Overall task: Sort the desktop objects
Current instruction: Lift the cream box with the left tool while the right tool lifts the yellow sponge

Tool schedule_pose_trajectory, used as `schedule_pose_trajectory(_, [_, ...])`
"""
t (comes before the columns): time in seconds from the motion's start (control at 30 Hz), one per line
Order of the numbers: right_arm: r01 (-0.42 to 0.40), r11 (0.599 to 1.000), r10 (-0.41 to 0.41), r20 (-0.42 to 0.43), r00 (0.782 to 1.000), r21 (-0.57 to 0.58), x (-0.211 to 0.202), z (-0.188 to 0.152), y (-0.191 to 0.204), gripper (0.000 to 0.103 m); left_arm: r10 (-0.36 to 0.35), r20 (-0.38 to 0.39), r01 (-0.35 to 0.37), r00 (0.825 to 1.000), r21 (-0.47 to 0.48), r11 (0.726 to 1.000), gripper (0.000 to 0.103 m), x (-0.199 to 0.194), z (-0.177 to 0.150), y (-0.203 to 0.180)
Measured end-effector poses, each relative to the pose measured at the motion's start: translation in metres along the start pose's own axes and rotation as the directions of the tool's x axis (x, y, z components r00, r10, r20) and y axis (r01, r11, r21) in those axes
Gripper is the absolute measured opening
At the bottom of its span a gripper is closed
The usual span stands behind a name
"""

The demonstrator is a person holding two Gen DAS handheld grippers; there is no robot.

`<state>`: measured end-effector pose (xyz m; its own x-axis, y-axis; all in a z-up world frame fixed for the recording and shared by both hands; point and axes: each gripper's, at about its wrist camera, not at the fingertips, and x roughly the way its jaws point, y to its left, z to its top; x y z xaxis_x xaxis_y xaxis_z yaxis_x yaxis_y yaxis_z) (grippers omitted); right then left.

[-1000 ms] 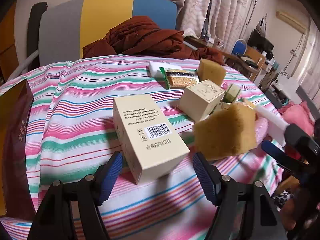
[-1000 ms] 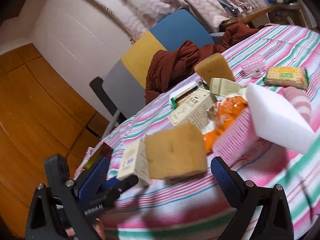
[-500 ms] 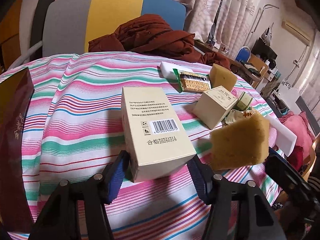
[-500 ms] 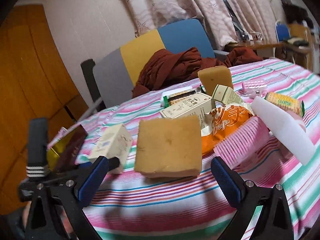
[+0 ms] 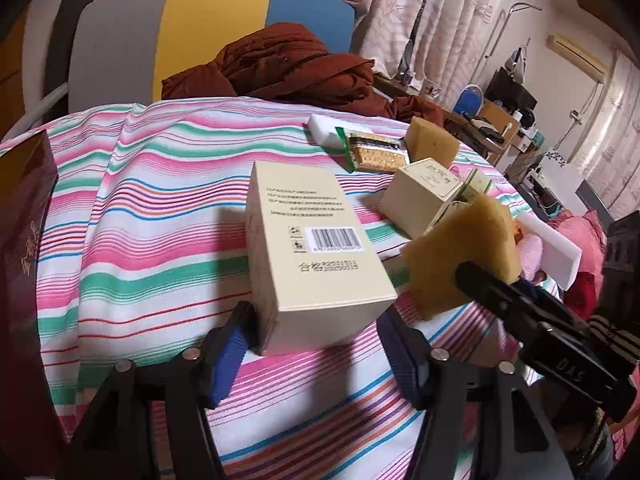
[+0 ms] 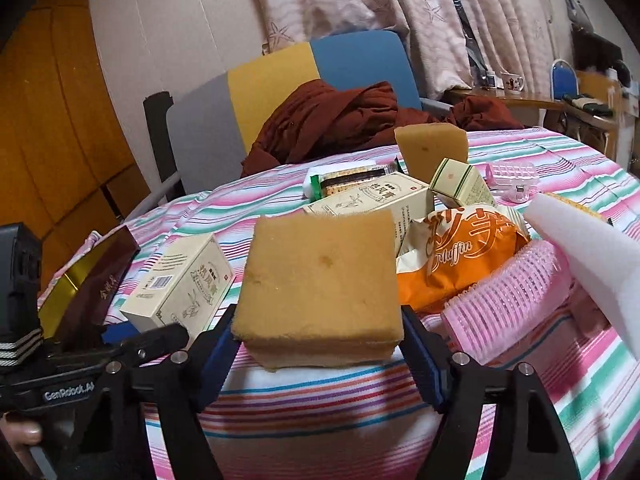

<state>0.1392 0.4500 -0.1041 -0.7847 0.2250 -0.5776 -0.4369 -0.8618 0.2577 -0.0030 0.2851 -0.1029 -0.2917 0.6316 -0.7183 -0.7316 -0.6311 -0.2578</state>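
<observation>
Dim warm light, perhaps slight blur

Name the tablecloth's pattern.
The tablecloth has pink, green and white stripes, clearest in the left wrist view.

The left wrist view looks from low at the near edge of the striped table [image 5: 152,184] toward its far edge and the chair [image 5: 208,32] behind, so close that the cream box [image 5: 316,256] fills its centre. The right wrist view sits at the same near edge, further right, facing the far edge and angled left, with the yellow sponge [image 6: 320,280] right at the lens. Both share that box [image 6: 180,280], that sponge [image 5: 460,256], the table's middle clutter and the chair [image 6: 280,80].
</observation>
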Motion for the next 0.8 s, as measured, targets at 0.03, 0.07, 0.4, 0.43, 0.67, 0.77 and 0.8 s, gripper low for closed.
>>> schedule_pose_trajectory(0.03, [-0.002,1.000,0.002,-0.003,1.000,0.004,0.001,0.000,0.000,0.079,-0.004,0.002,0.004,1.000,0.004,1.000,0.068,0.000,0.000,-0.001])
schedule_pose_trajectory(0.07, [-0.010,1.000,0.010,-0.003,1.000,0.021,0.002,0.000,-0.002,0.085,-0.004,0.021,0.004,1.000,0.010,1.000,0.068,-0.003,0.001,-0.002])
schedule_pose_trajectory(0.4, [-0.063,0.997,0.061,0.044,0.997,0.037,0.001,0.005,0.001,0.103,0.043,0.010,-0.043,0.999,-0.007,0.999,0.069,0.004,0.006,0.001])
schedule_pose_trajectory(0.43, [-0.053,0.998,0.052,0.048,0.997,0.035,0.001,0.006,0.002,0.103,0.049,0.007,-0.049,0.999,-0.012,0.999,0.069,0.005,0.006,0.002])
schedule_pose_trajectory(0.67, [0.011,0.999,-0.012,0.016,1.000,0.032,0.009,0.009,0.007,0.092,0.047,0.013,-0.047,0.999,-0.031,0.998,0.068,0.009,0.010,0.005])
schedule_pose_trajectory(0.77, [0.036,0.999,-0.037,0.011,0.999,0.024,0.012,0.008,0.006,0.075,0.045,0.019,-0.045,0.999,-0.029,0.999,0.063,0.010,0.010,0.006])
schedule_pose_trajectory(0.8, [0.044,0.999,-0.045,0.012,0.999,0.018,0.012,0.008,0.007,0.075,0.046,0.022,-0.045,0.999,-0.027,0.999,0.061,0.010,0.010,0.006])
